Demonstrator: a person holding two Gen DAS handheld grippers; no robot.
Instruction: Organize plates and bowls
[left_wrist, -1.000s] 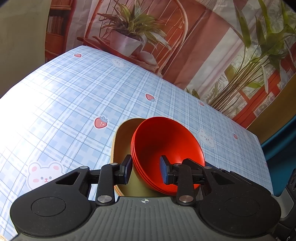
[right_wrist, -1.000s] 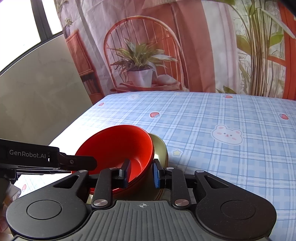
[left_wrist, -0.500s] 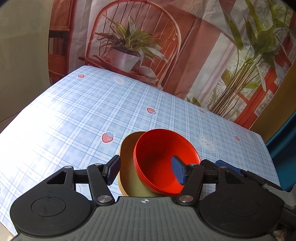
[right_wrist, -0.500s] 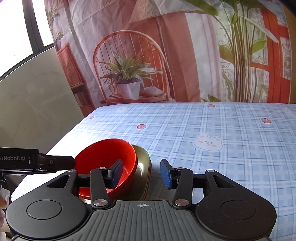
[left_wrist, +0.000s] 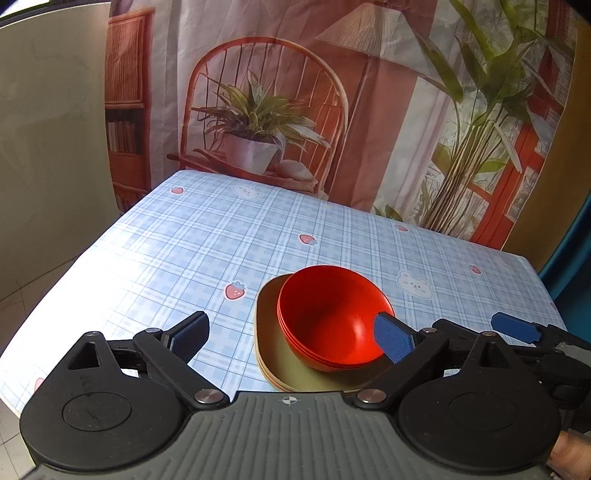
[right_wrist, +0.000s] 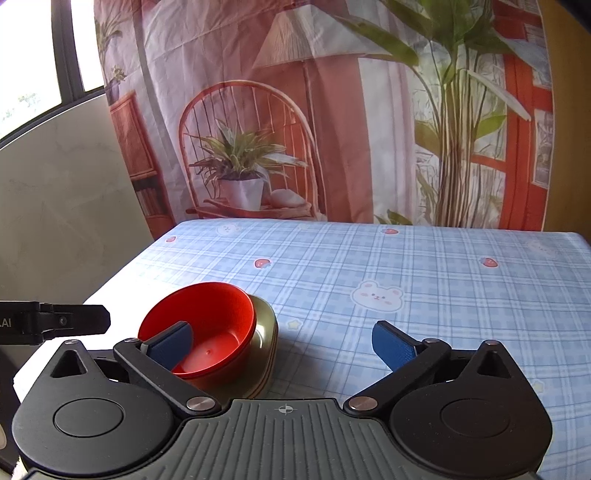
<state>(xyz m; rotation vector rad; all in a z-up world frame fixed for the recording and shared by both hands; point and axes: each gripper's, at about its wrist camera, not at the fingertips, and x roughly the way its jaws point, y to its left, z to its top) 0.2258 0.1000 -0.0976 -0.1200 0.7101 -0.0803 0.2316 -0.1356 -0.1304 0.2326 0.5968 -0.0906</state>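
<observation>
Red bowls (left_wrist: 332, 325) nested on olive plates (left_wrist: 273, 354)

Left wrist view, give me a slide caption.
Open left gripper above red bowls stacked on olive plates.

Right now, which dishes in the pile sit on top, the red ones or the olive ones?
The red bowls are on top, nested and round. The olive plates lie flat beneath them on the tablecloth, squarish and wider.
</observation>
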